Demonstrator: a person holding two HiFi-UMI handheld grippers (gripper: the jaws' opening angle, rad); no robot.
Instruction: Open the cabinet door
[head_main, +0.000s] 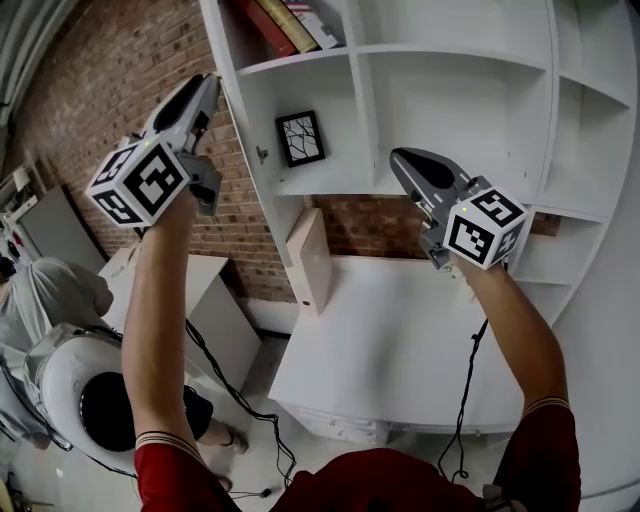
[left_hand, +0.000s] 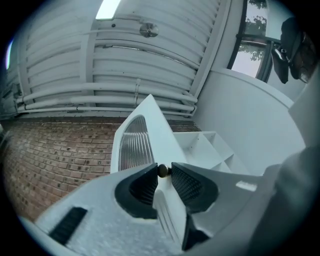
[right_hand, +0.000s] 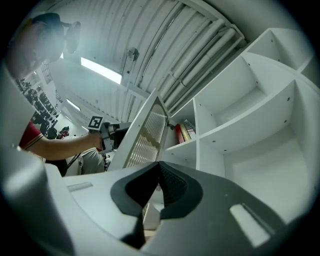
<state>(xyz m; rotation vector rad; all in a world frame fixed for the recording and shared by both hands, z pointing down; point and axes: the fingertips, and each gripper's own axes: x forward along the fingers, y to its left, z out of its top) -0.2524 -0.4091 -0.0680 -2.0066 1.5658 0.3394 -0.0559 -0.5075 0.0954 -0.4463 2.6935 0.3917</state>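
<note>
L gripper is up at the left edge of the white shelf unit, clenched on the small dark knob of the cabinet door. The knob sits right at the pad tips, one pad each side. Door is open, angled out from the unit and seen almost edge-on in left gripper view: ribbed glass in a white frame, w/ brick wall behind. R gripper has its jaws closed together w/ nothing btwn them. It's held up in front of the open shelves, well apart from the door. Below is the white desk, w/ a pale wooden item upright near its back-left corner. Framed pic is on a shelf, w/ books in the compartment above.
</note>
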